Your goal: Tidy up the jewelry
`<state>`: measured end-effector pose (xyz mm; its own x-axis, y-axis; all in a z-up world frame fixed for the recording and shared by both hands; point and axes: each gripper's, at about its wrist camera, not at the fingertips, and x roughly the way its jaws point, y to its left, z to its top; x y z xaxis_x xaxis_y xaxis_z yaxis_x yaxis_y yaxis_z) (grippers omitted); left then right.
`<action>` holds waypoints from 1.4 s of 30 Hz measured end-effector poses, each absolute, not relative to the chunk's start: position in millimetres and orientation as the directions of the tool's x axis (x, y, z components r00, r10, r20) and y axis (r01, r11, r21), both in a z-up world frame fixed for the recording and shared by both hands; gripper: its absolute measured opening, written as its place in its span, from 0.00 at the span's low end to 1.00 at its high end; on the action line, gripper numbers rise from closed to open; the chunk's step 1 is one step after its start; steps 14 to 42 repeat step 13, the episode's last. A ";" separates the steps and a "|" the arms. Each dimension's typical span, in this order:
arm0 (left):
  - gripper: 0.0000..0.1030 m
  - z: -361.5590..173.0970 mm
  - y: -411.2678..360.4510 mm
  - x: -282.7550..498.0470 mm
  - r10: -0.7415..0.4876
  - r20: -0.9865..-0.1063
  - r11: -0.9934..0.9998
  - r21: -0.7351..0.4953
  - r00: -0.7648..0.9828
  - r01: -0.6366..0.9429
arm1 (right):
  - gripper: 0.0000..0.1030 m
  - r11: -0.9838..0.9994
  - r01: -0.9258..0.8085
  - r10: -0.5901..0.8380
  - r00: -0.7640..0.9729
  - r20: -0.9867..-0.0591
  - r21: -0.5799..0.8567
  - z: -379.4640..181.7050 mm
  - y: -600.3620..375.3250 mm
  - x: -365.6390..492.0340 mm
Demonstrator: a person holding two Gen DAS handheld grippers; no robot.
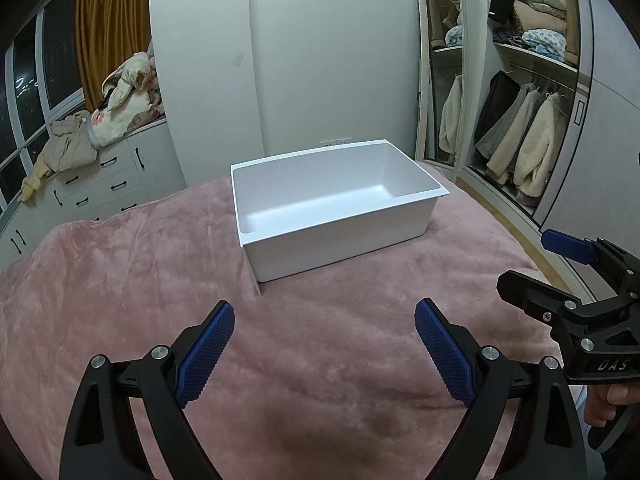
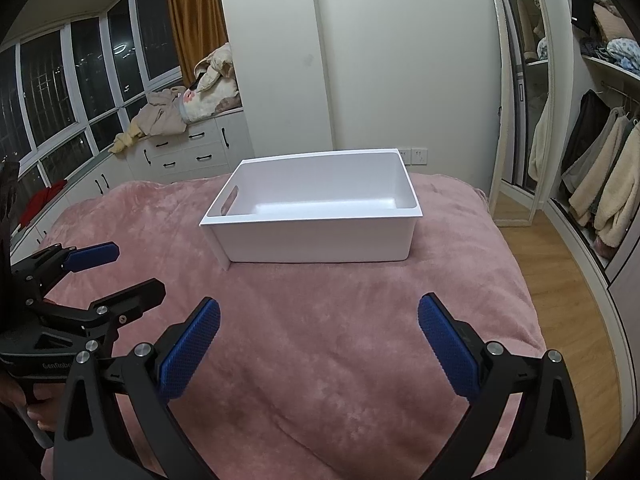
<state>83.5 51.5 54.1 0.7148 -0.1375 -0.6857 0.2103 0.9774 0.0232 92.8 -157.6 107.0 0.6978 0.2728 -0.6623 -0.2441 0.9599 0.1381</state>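
On pink plush blanket [image 1: 120, 300] covering bed, toward far edge & roughly centred: white plastic bin [image 1: 332, 216], rectangular, smooth matte walls, flat lip round rim, rounded inside corners, slot handle cut in its left short wall [image 2: 231, 199]. Inside looks bare; no jewelry visible in either view. Blanket fuzzy, crushed pile, soft folds.

L to R, near edge of bed: left gripper [image 1: 324, 344] over blanket, jaws spread wide, nothing between; black angular arms w/ silver bolts, blue knurled rubber pads [image 1: 208, 352]. Also seen from right wrist cam at left [image 2: 116, 276], fingers apart, hand on grip below. Right gripper [image 2: 318, 344] just beside it, same build, jaws also wide apart, empty; seen from left wrist cam at right edge [image 1: 540, 264], a hand [image 1: 608, 400] round its handle.

Both grippers well short of bin, not touching it.

Far left: white drawer unit [image 2: 188, 152] w/ black handles under window, crumpled clothes on top. Right: standing mirror [image 2: 520, 100], open wardrobe w/ fleecy coats [image 2: 608, 184].
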 end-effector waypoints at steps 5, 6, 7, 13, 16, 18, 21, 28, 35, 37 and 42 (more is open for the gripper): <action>0.90 53.6 51.9 84.5 -0.138 -0.686 0.977 0.024 0.714 0.212 | 0.95 0.959 -0.245 0.277 0.695 -0.664 0.143 103.8 -157.5 92.5; 0.90 53.6 51.7 84.5 -0.137 -0.686 0.977 0.025 0.714 0.212 | 0.95 0.959 -0.245 0.277 0.694 -0.664 0.144 102.9 -157.6 92.5; 0.90 52.9 52.1 85.3 -0.134 -0.687 0.977 0.028 0.714 0.210 | 0.95 0.959 -0.245 0.278 0.694 -0.665 0.145 102.8 -157.6 92.3; 0.90 47.6 51.8 88.8 -0.129 -0.693 0.978 0.030 0.709 0.208 | 0.95 0.961 -0.232 0.272 0.695 -0.666 0.150 100.2 -160.2 91.2; 0.90 47.6 51.8 88.8 -0.129 -0.693 0.978 0.030 0.709 0.208 | 0.95 0.961 -0.232 0.272 0.695 -0.666 0.150 100.2 -160.2 91.2; 0.90 47.6 51.8 88.8 -0.129 -0.693 0.978 0.030 0.709 0.208 | 0.95 0.961 -0.232 0.272 0.695 -0.666 0.150 100.2 -160.2 91.2; 0.90 47.6 51.8 88.8 -0.129 -0.693 0.978 0.030 0.709 0.208 | 0.95 0.961 -0.232 0.272 0.695 -0.666 0.150 100.2 -160.2 91.2; 0.90 47.6 51.8 88.8 -0.129 -0.693 0.978 0.030 0.709 0.208 | 0.95 0.961 -0.232 0.272 0.695 -0.666 0.150 100.2 -160.2 91.2; 0.90 47.6 51.8 88.8 -0.129 -0.693 0.978 0.030 0.709 0.208 | 0.95 0.961 -0.232 0.272 0.695 -0.666 0.150 100.2 -160.2 91.2; 0.90 47.6 51.8 88.8 -0.129 -0.693 0.978 0.030 0.709 0.208 | 0.95 0.961 -0.232 0.272 0.695 -0.666 0.150 100.2 -160.2 91.2; 0.90 47.6 51.8 88.8 -0.129 -0.693 0.978 0.030 0.709 0.208 | 0.95 0.961 -0.232 0.272 0.695 -0.666 0.150 100.2 -160.2 91.2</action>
